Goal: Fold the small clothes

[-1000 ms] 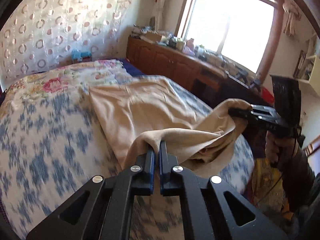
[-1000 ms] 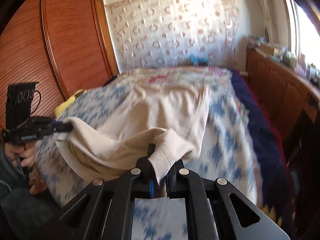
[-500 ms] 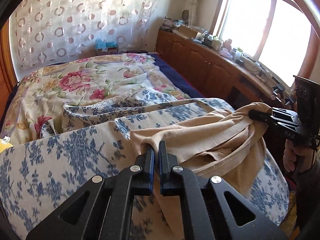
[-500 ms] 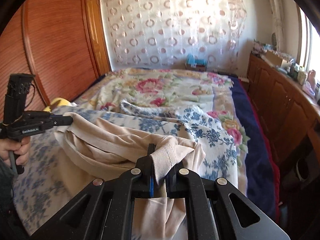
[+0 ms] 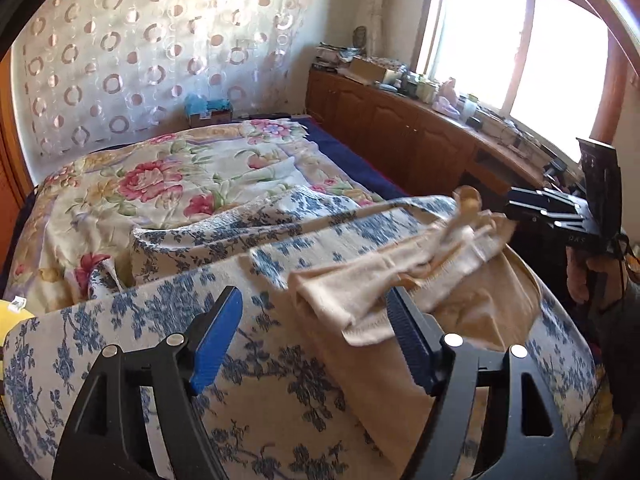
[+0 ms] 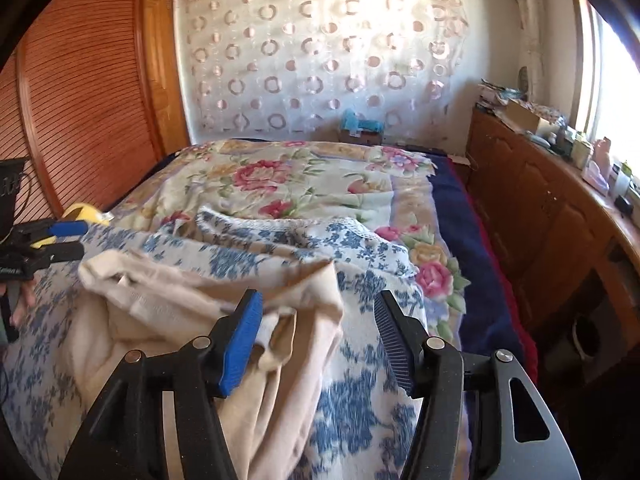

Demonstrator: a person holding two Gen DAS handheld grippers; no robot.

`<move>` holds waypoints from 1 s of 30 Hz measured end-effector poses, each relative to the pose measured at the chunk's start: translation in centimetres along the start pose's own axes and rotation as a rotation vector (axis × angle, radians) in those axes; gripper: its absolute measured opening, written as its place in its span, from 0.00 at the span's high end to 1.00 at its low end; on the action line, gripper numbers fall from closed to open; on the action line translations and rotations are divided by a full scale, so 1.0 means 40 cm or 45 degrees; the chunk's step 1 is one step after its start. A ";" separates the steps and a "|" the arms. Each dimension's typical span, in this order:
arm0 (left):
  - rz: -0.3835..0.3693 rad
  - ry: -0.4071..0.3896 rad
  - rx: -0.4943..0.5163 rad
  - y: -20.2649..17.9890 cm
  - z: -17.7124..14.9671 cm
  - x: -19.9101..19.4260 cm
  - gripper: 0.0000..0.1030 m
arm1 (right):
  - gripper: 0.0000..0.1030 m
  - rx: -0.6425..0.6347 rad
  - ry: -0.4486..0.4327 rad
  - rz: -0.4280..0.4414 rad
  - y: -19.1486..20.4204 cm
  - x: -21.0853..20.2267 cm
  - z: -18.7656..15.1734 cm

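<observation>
A beige garment (image 5: 404, 280) lies bunched and folded over on the blue-flowered blanket (image 5: 280, 400) at the near end of the bed. My left gripper (image 5: 314, 300) is open, its jaws wide apart, with the garment's near corner between and just beyond them. In the right wrist view the same garment (image 6: 192, 300) lies under my right gripper (image 6: 318, 306), which is open too, with the cloth's edge near its blue left pad (image 6: 244, 340). Each gripper also shows in the other's view: the right one (image 5: 520, 208) and the left one (image 6: 68, 240), both free of the cloth.
A floral quilt (image 5: 160, 184) covers the far half of the bed. A wooden cabinet (image 5: 400, 128) with clutter runs under the window on the right. A wooden wardrobe (image 6: 80, 92) stands on the left. A yellow object (image 6: 82, 212) lies at the bed's left edge.
Both grippers, shut on the garment's corners before, have opened and let the cloth drop onto the blanket. The garment now lies folded over near the bed's near end.
</observation>
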State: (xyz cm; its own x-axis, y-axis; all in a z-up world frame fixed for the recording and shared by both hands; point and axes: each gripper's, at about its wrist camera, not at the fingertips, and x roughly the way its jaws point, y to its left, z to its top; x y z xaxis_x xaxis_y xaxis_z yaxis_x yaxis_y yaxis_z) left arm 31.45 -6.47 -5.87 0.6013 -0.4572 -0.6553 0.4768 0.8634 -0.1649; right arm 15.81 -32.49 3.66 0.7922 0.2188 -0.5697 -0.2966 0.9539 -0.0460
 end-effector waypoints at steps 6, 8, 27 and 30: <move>-0.055 0.113 0.092 -0.047 -0.053 0.030 0.27 | 0.41 -0.108 0.065 0.065 0.018 -0.029 -0.059; -0.009 0.145 0.095 -0.052 -0.047 0.066 0.27 | 0.42 -0.133 0.094 0.074 0.022 -0.009 -0.057; 0.258 0.037 -0.101 0.068 0.021 0.111 0.27 | 0.50 0.099 0.110 -0.020 -0.118 0.104 0.032; 0.176 0.059 -0.096 0.044 0.007 0.104 0.27 | 0.34 0.113 0.093 0.000 -0.094 0.065 0.017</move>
State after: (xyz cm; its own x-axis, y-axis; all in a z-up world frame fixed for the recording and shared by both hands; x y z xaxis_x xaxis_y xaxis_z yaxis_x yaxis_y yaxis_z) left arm 34.98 -6.92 -8.66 0.6266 -0.3240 -0.7088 0.3411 0.9318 -0.1244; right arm 19.34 -35.36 2.89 0.7500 0.2065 -0.6284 -0.2459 0.9690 0.0250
